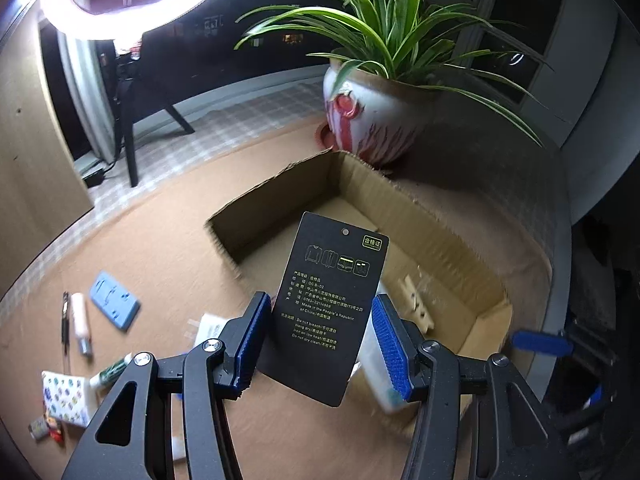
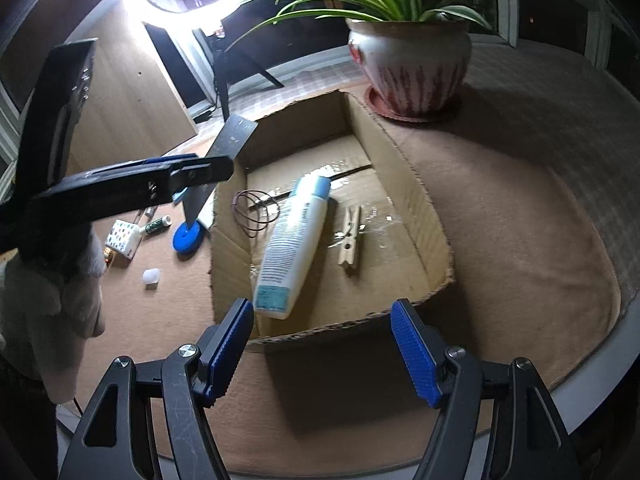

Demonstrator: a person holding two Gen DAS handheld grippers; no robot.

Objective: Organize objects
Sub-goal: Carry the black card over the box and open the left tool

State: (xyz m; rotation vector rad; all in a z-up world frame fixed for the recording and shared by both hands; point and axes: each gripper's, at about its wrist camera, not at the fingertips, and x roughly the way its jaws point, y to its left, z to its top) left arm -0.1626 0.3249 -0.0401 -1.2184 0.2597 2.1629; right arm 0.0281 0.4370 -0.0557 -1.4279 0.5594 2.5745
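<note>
We are keeping the right gripper (image 2: 322,350) spread and empty at the near rim of the cardboard box (image 2: 404,152); the left gripper (image 1: 318,344) appears spread, the black tag (image 1: 326,308) sitting between its pads over the box's left wall, seemingly being released; farther in, bottle (image 2: 292,240) and clothespin (image 2: 351,236) are lying inside, and next we are judging a return to the left clutter

Night room lit by a ring light (image 1: 120,20)

Beside the light stand dark windows (image 1: 256,40); below it, checked floor (image 1: 224,120); right of it, a potted plant (image 1: 380,92).
</note>
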